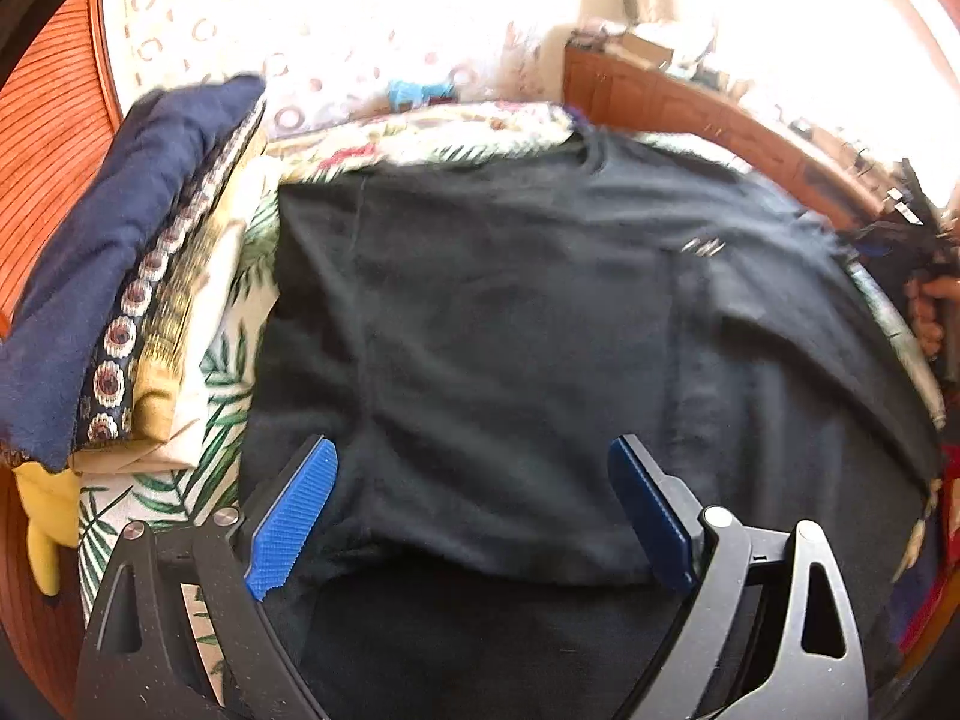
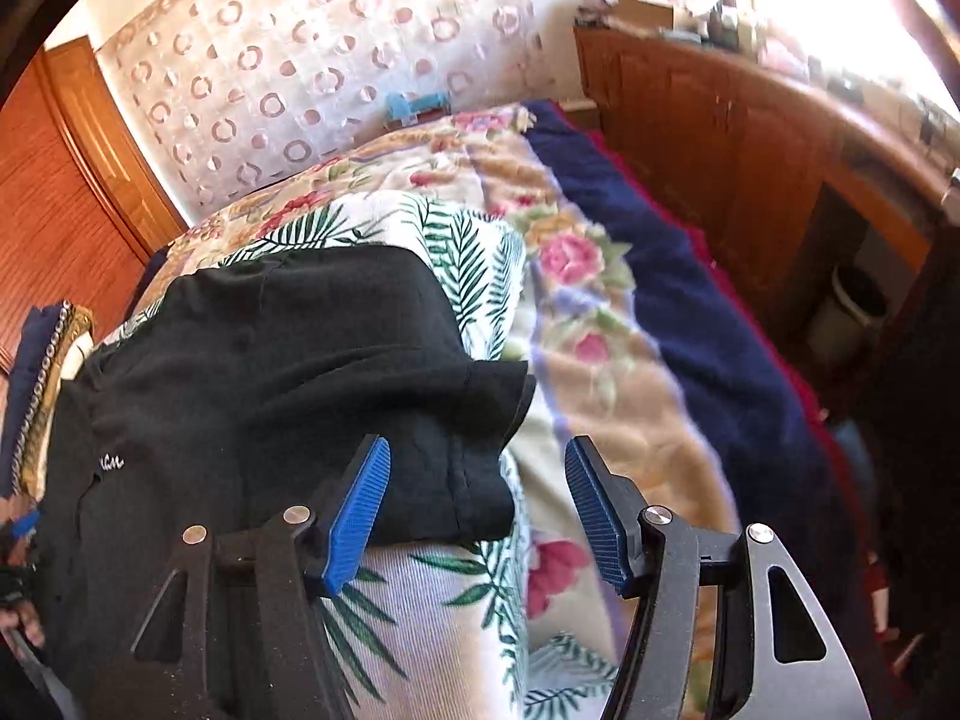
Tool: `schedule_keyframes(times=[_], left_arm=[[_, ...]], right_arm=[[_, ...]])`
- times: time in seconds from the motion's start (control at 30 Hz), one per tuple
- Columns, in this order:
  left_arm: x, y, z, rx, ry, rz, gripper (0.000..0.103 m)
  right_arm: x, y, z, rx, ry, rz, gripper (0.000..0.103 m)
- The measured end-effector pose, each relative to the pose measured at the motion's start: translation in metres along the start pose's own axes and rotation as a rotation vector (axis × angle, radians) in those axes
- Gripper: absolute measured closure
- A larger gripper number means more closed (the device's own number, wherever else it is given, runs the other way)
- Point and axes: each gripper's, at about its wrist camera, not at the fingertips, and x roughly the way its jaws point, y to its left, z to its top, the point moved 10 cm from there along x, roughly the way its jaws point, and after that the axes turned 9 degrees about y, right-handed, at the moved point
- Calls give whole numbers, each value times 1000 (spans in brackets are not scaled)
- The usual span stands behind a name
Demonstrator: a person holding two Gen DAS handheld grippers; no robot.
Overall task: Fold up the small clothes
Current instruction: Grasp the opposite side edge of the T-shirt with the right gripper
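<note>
Black shirt (image 1: pixel 540 330) flat on bed (image 2: pixel 600 372); left claw (image 1: pixel 474 516) wide open, right claw (image 2: pixel 477 510) part-open, both empty.

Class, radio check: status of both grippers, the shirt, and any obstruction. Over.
Left gripper open over black shirt, holding nothing. Right gripper open at shirt's sleeve, not gripping. Folded stack beside shirt, not in the way.
</note>
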Motion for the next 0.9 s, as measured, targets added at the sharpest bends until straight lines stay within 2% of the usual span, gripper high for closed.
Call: schedule_keyframes(times=[0.17,0.27,0.33,0.43,0.47,0.5,0.57,0.7,0.83,0.9], left_arm=[[-31,-25,10,0,-88,-69,11],[-37,-39,12,13,-96,-94,11],[-37,-46,12,25,-97,-101,11],[-32,-54,8,55,-85,-96,11],[-28,-55,8,63,-77,-88,11],[-24,-55,6,71,-65,-78,11],[-15,-55,2,73,-42,-72,11],[-5,-52,-2,48,-12,-85,11],[-8,-54,-4,50,-20,-89,11],[-11,-56,-2,50,-30,-90,11]], right_arm=[[4,-13,11,51,46,59,40],[2,-20,12,90,76,111,41],[-5,-20,12,92,83,132,48],[-16,-17,13,69,73,142,71],[-20,-17,14,53,55,118,84],[-24,-15,14,32,38,89,91],[-30,-7,14,-2,12,66,96],[-49,9,19,-76,-65,2,99],[-72,41,24,-157,-145,-7,99],[-81,68,23,-214,-171,24,99]])
